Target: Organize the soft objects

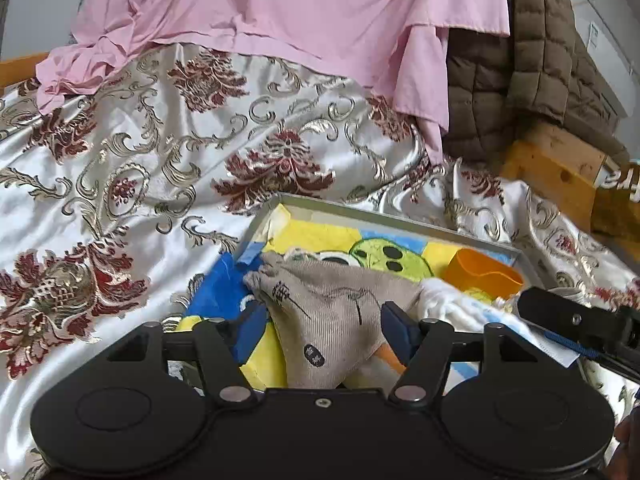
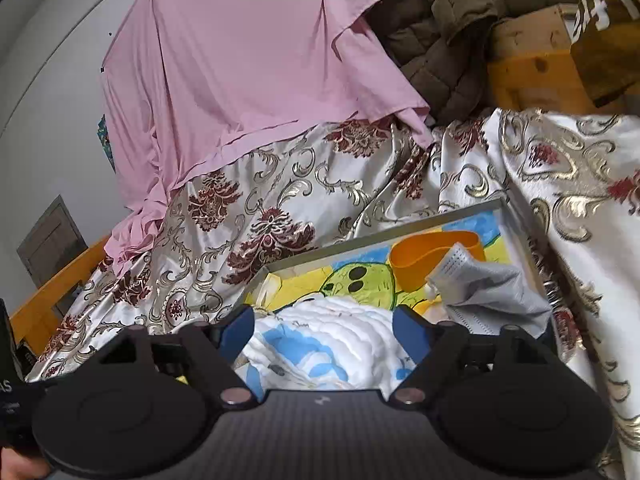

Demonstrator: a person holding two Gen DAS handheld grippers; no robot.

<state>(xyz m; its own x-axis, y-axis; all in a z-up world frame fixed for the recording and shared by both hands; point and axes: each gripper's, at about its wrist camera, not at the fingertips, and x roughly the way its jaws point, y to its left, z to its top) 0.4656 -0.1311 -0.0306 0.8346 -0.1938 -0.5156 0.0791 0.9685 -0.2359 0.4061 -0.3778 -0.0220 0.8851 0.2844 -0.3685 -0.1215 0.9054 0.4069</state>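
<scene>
So the beige ribbed sock with dark printed marks [image 1: 332,316] sits right between the blue pads of the left tongs [image 1: 324,320]; the pads stand off either side of it, so that one is released, not clenched. It's draped over the near-left corner of the shallow grey tray [image 1: 384,216], partly spilling onto the blue edge of the yellow-and-blue cartoon towel [image 1: 312,236] that lines the tray.

Right tongs [image 2: 324,332] are spread wide too, nothing pinched; the white quilted cloth with light-blue patches [image 2: 320,344] lies between and just below them, inside the tray's near end.

What could go wrong, I reckon: the sock is half over the tray wall, so pulling the left tongs back carelessly could snag the knit on a pad and drag it out onto the shiny white-and-maroon floral bedspread [image 1: 120,160]; that satin looks slippery, so anything dropped there may slide.

Tray contents: beyond the right tongs there's an orange plastic cup lying on its side [image 2: 432,256], and to their right a crumpled grey sock-like cloth [image 2: 492,288] leaning on it; all on the towel.
</scene>
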